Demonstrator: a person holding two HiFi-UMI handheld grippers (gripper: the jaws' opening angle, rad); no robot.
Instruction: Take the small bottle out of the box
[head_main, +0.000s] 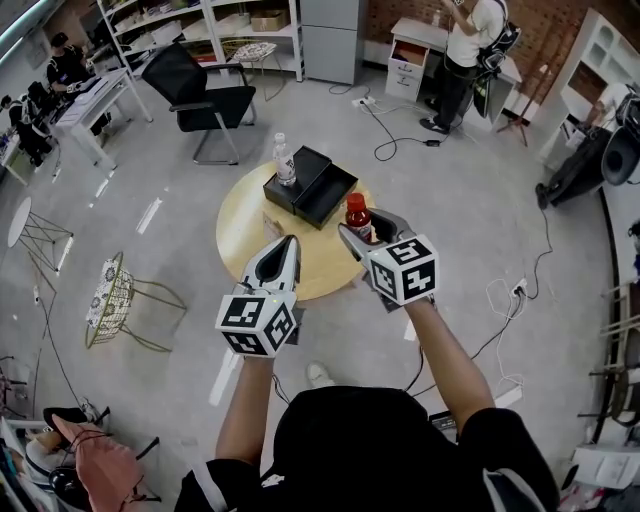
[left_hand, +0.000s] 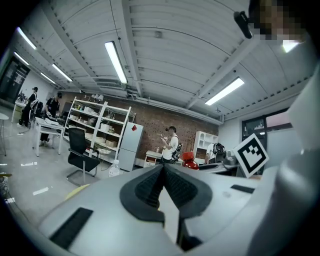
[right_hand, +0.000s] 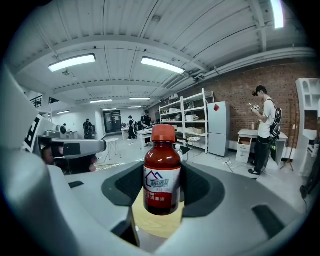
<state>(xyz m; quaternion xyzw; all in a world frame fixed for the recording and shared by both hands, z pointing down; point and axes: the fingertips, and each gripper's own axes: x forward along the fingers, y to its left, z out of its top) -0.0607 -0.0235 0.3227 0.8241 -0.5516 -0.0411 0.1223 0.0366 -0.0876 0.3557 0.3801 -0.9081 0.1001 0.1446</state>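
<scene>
The small bottle (head_main: 358, 215), dark red with a red cap and a white label, is held upright in my right gripper (head_main: 365, 229) above the near right part of the round wooden table (head_main: 245, 245). In the right gripper view the bottle (right_hand: 162, 172) stands between the dark pads (right_hand: 200, 187), which press on both its sides. The black box (head_main: 310, 187) lies open on the table behind it. My left gripper (head_main: 289, 243) hovers over the table's near edge with its jaws together and nothing in them; its pads (left_hand: 150, 187) meet in the left gripper view.
A clear water bottle (head_main: 285, 160) stands at the box's far left corner. A black office chair (head_main: 205, 95) is beyond the table, and a wire stool (head_main: 120, 300) to its left. Cables (head_main: 400, 140) trail on the floor. A person (head_main: 465, 50) stands at a desk far right.
</scene>
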